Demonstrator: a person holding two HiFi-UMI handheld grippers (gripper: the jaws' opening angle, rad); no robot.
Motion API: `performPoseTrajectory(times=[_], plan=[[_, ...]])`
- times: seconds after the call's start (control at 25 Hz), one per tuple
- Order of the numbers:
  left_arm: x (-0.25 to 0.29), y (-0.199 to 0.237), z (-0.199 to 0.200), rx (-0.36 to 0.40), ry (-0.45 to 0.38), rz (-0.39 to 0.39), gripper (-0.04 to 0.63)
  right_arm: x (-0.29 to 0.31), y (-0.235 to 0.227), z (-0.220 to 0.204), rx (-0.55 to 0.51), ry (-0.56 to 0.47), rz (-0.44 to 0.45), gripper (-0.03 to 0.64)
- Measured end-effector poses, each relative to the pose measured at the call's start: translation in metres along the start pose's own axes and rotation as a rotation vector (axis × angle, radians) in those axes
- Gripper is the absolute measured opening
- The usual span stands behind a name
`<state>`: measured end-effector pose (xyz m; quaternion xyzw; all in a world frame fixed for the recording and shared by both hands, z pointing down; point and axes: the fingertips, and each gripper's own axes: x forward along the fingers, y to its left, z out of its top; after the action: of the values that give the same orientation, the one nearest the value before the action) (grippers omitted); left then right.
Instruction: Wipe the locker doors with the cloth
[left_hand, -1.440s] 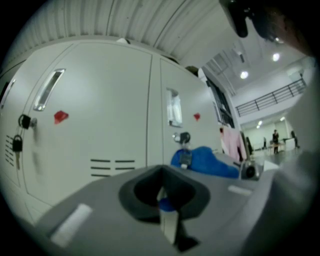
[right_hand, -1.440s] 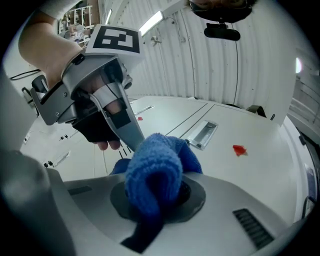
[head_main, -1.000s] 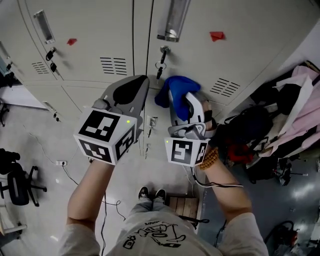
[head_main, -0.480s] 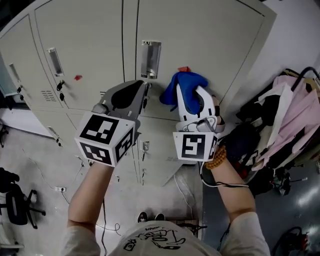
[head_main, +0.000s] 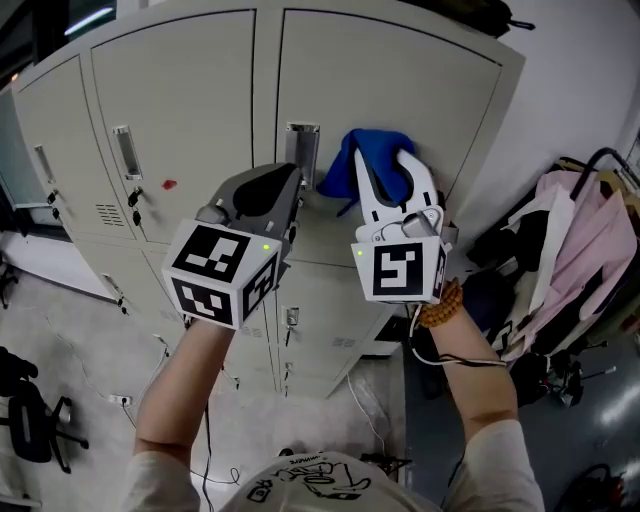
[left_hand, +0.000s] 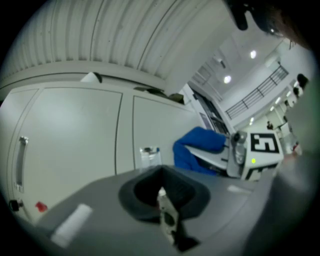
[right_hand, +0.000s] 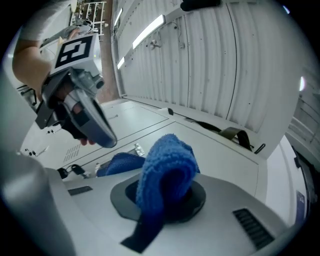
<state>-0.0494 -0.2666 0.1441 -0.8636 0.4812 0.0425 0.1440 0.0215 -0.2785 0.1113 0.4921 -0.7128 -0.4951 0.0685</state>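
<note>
Cloth (head_main: 372, 145) is blue, fluffy terry, bunched into a fat fold and pinched between the fingers of the right gripper (head_main: 384, 175). In the right gripper view the cloth (right_hand: 167, 170) bulges out past the fingers, with a loose tail hanging toward 6 o'clock. It sits up at the upper right locker door (head_main: 400, 90), at 3 o'clock of the recessed handle (head_main: 302, 150). It looks pressed to the door, but contact is not certain from these views. The left gripper (head_main: 283, 185) hovers at 9 o'clock of the cloth, in front of the seam between the doors. Its fingers are pressed together with nothing in them. The neighbouring door (head_main: 190, 100) lies further toward 9 o'clock. Handling judgement: the cloth is light, soft and limp, with no stiffness, so it only wipes where the fingers back it. The best hold is on the thick bunched middle, as here, leaving a pad beyond the fingertips so that plastic does not scrape paint. The painted metal looks smooth, so drag should be low, but a loose pinch could let the fold creep out on long strokes. The hanging tail could snag on the handle or the keys lower down.
</note>
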Motion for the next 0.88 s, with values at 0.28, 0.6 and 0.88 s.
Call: performPoseTrajectory(times=[0.28,0.6,0.88], plan=[[0.015,0.002,0.051,0.053,-0.061,-0.013,0.003,0.042,-0.086,0.057,-0.045,-0.078,-0.068,0.032],[0.033,-0.007,0.108,0.084,-0.129,-0.052,0.003,0.051,-0.146,0.076,-0.059,-0.078,-0.128,0.032],[0.036,-0.032,0.085,0.067,-0.106,-0.096,0.003,0.022,-0.143,0.046,0.005,-0.080,-0.176,0.032]])
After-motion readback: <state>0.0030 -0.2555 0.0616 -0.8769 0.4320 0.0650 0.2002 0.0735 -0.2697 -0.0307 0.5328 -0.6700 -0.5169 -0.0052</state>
